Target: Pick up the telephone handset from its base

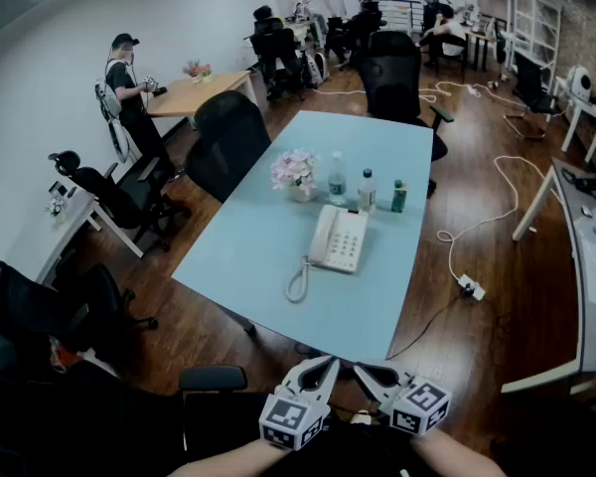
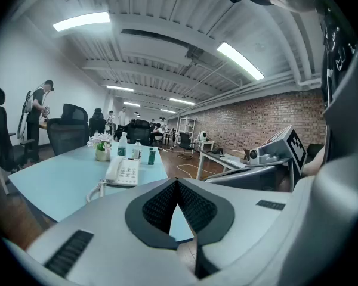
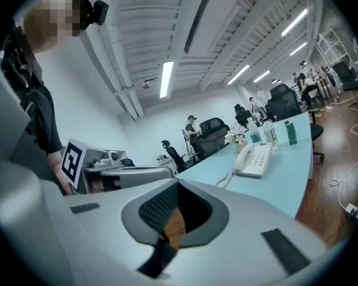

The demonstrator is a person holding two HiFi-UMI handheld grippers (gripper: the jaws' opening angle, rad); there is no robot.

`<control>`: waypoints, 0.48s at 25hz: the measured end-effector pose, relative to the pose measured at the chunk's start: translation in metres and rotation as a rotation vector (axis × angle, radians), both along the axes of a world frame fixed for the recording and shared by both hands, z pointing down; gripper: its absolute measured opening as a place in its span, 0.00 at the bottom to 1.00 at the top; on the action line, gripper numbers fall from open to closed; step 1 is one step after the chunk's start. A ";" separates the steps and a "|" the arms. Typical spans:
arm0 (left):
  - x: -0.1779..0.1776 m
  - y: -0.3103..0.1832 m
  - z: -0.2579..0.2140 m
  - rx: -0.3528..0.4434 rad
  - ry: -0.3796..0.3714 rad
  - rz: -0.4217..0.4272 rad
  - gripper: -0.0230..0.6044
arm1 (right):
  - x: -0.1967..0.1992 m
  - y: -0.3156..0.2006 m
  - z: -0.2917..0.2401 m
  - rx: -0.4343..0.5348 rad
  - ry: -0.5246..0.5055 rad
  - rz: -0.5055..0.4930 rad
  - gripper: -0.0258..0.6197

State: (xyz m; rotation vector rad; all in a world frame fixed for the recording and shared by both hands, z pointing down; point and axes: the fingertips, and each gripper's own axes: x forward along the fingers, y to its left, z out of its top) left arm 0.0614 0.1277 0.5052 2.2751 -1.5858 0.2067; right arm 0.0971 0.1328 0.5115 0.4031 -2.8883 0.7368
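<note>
A white telephone [image 1: 342,238] lies near the middle of the light blue table [image 1: 268,237], with its handset [image 1: 323,235] resting on the base's left side and a coiled cord [image 1: 298,282] trailing toward me. Both grippers hover side by side off the table's near edge, well short of the phone. The left gripper [image 1: 329,364] is shut and empty. The right gripper [image 1: 362,371] also has its jaws together with nothing between them. The left gripper view shows the telephone [image 2: 124,171] ahead to the left. In the right gripper view the telephone [image 3: 255,158] lies ahead to the right.
Behind the phone stand a vase of flowers [image 1: 296,175], two clear bottles [image 1: 337,179] and a small green bottle [image 1: 399,197]. Black office chairs [image 1: 226,137] ring the table, and one armrest [image 1: 213,378] is near my left gripper. A cable and power strip [image 1: 469,286] lie on the wooden floor to the right.
</note>
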 end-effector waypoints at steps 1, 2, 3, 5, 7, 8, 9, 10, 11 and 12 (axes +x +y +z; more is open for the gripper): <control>-0.003 -0.004 0.001 -0.005 0.002 -0.001 0.04 | -0.002 -0.005 0.000 0.001 0.001 0.003 0.06; -0.006 -0.009 0.001 -0.009 0.004 0.000 0.04 | -0.004 -0.009 -0.001 0.003 0.002 0.006 0.06; -0.008 -0.014 0.002 -0.012 0.005 0.001 0.04 | -0.006 -0.014 -0.001 0.005 0.003 0.008 0.06; -0.013 -0.025 0.002 -0.011 0.006 0.009 0.04 | -0.012 -0.024 -0.001 0.011 0.010 0.014 0.06; -0.020 -0.040 0.000 -0.003 0.003 0.018 0.04 | -0.017 -0.037 -0.003 0.021 0.015 0.024 0.06; -0.023 -0.049 -0.002 0.002 0.003 0.023 0.04 | -0.019 -0.044 -0.005 0.027 0.018 0.031 0.06; -0.027 -0.059 -0.005 0.007 0.006 0.031 0.04 | -0.022 -0.052 -0.006 0.031 0.022 0.039 0.06; -0.030 -0.068 -0.008 0.010 0.012 0.040 0.04 | -0.026 -0.060 -0.007 0.034 0.027 0.047 0.06; -0.033 -0.077 -0.011 0.014 0.018 0.050 0.04 | -0.029 -0.068 -0.008 0.038 0.032 0.055 0.06; -0.037 -0.086 -0.013 0.017 0.022 0.060 0.04 | -0.033 -0.076 -0.010 0.043 0.037 0.063 0.06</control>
